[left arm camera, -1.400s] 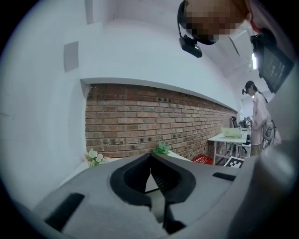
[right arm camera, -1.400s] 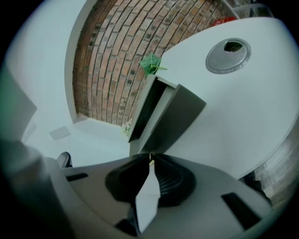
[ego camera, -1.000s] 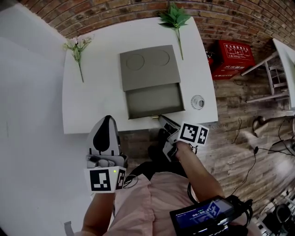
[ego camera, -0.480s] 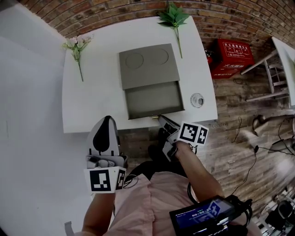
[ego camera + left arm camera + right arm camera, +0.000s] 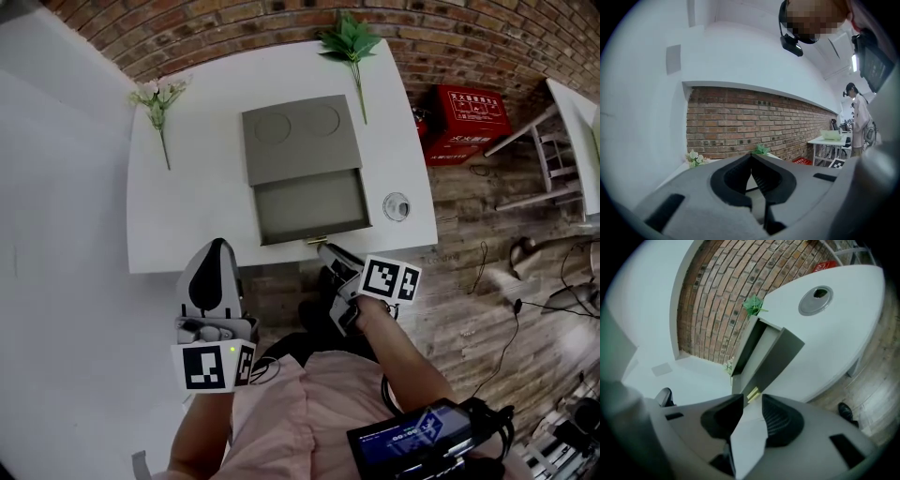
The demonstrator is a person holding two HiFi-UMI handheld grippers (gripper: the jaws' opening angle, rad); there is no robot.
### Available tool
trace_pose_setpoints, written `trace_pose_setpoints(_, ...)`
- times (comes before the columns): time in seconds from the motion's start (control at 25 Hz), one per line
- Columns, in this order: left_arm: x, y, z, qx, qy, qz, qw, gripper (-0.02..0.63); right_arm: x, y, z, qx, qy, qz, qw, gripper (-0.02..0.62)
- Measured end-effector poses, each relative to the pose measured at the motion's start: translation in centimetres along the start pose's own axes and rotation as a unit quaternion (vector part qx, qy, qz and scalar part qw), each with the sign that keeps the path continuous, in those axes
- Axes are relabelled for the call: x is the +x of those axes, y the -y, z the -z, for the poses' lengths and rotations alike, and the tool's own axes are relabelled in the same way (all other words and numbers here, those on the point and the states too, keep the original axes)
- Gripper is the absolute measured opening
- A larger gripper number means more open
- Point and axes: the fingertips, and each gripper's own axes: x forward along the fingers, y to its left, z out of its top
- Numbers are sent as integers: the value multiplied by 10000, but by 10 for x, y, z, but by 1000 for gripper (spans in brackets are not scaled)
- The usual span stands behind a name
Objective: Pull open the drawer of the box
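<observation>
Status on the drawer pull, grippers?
Left gripper shut, idle. Right gripper just opened, empty, handle just ahead of it. Drawer out of the box. Nothing in the way.

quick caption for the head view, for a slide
Drawer of the box stands open; the right tool, jaws just opened with nothing between them, sits just off the handle.

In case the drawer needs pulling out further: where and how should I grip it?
Grip the small gold tab handle on the drawer's front wall, coming straight at that front, one jaw each side. It is the only part jutting out. The right tool sits just short of it; its jaws have just been opening, with nothing between them.
</observation>
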Motion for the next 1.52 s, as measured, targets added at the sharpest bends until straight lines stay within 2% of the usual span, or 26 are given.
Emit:
trace_pose_setpoints(0.12, -3, 0, -6, -52, 134, -8, 9999, 9, -17, 1, 14, -92, -28, 77, 9999, 141)
trace_pose_setpoints(0.24, -10, -1, -26, -86, 397, -35, 9992, 9, -39, -25, 18, -405, 91, -68, 9991, 128)
trace_pose_setpoints(0.32, -17, -2, -46, -129, 606, -46, 9981, 9, -51, -63, 7, -877, 340, -289, 9951, 111)
trace_pose_setpoints(0.4, -21, -4, -70, -228, 864, -32, 9960, 9, -60, -113, -18, -1698, 754, -482, 9814, 100)
trace_pose_setpoints(0.48, -21, -7, -99, -341, 1181, -6, 9924, 9, -68, -171, -49, -2770, 1265, -594, 9506, 89)
trace_pose_setpoints(0.6, -24, -12, -141, -282, 1615, -15, 9865, 9, -82, -250, -75, -4086, 2026, -690, 8873, 87)
trace_pose_setpoints(0.68, -27, -17, -161, -199, 1771, -59, 9840, 8, -91, -290, -81, -4710, 2476, -610, 8445, 74)
trace_pose_setpoints(0.76, -28, -20, -176, -159, 1877, -111, 9820, 8, -98, -317, -84, -5218, 2821, -427, 8039, 21)
trace_pose_setpoints(0.8, -29, -22, -182, -128, 1924, -140, 9811, 8, -100, -325, -83, -5402, 2928, -353, 7881, 6)
trace_pose_setpoints(0.88, -30, -24, -190, -17, 1987, -197, 9799, 8, -102, -335, -79, -5650, 3035, -259, 7668, 6)
trace_pose_setpoints(1.0, -31, -26, -191, 101, 1991, -220, 9797, 8, -101, -337, -71, -5800, 3072, -184, 7542, 5)
trace_pose_setpoints(1.36, -29, -23, -172, 43, 1887, -129, 9819, 8, -101, -331, -66, -5943, 3114, -58, 7415, 3)
trace_pose_setpoints(1.52, -28, -23, -168, 24, 1849, -130, 9827, 8, -102, -332, -66, -5945, 3157, -70, 7395, 3)
